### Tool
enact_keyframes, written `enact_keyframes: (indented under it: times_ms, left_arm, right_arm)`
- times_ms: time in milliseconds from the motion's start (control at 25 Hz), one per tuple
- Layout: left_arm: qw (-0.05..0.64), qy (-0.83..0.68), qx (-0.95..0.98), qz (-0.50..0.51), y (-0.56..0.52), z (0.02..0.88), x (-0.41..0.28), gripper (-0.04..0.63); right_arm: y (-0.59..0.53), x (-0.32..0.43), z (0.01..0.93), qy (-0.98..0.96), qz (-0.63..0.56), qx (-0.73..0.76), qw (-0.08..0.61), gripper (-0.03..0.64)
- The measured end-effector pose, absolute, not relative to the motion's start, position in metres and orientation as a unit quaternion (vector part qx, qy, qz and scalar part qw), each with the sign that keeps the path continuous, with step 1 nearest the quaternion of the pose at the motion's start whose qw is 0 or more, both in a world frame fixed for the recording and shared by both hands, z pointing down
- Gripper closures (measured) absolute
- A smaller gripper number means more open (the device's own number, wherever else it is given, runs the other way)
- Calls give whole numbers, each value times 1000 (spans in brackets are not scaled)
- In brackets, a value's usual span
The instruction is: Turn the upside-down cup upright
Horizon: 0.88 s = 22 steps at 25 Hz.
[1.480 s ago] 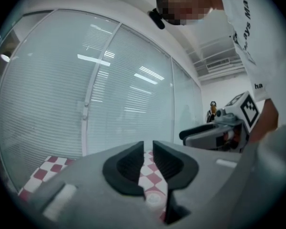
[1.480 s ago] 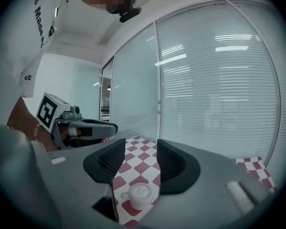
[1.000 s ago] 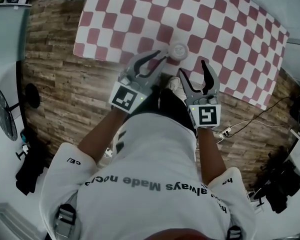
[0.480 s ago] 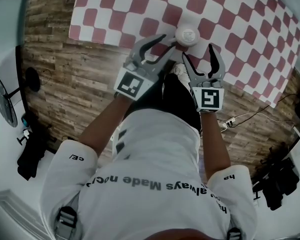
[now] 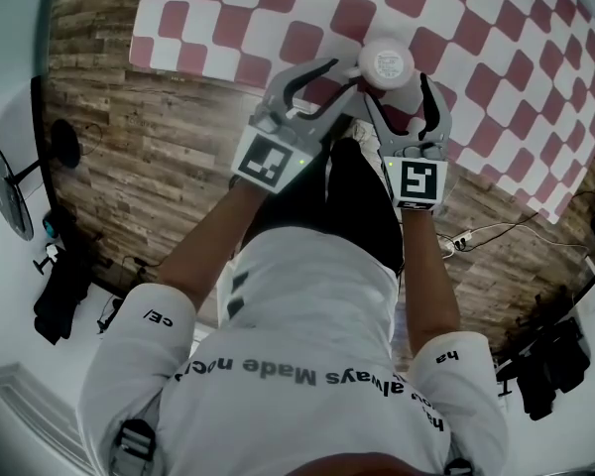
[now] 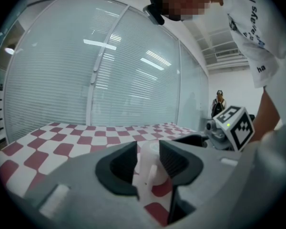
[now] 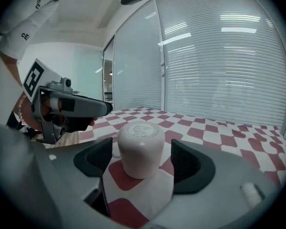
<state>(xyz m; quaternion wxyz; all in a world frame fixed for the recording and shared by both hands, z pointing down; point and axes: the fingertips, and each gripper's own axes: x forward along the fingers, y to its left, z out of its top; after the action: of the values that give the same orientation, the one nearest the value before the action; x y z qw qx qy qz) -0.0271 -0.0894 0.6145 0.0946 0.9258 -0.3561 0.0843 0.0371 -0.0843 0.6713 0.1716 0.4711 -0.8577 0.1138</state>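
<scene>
A white cup (image 5: 385,62) stands upside down near the front edge of the red-and-white checked tablecloth (image 5: 496,48). In the right gripper view the cup (image 7: 139,144) sits between the jaws of my right gripper (image 7: 140,168), with a gap on each side; these jaws have just been opening. My right gripper (image 5: 400,95) reaches it from the near side. My left gripper (image 5: 343,75) points at the cup's left side. Its jaws have also just been opening, and nothing is pressed between them. Through their narrow gap I see the cup (image 6: 152,154) and its handle just beyond my left gripper (image 6: 147,171).
The table's front edge (image 5: 208,67) runs just under both grippers, above a wooden plank floor (image 5: 149,167). A fan (image 5: 5,191) stands at far left and cables (image 5: 476,236) lie on the floor at right. Glass walls with blinds rise behind the table.
Both grippers have sunk and closed in on the cup. The right jaws now stand either side of it, and both pairs of jaws are wider.
</scene>
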Motion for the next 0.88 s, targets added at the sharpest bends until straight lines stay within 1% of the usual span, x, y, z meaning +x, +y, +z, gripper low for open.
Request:
enact_keyframes:
  times_ms: [560, 800, 880]
  left_arm:
    - [92, -360, 924, 91, -98, 648, -29, 445]
    - [100, -362, 922, 93, -96, 656, -31, 445]
    - [102, -362, 922, 94, -96, 657, -32, 445]
  right_arm:
    - [-105, 24, 704, -862, 107, 465, 169, 206]
    - [-106, 20, 705, -871, 107, 452, 161, 207]
    - [-107, 21, 702, -872, 104, 454, 151, 221]
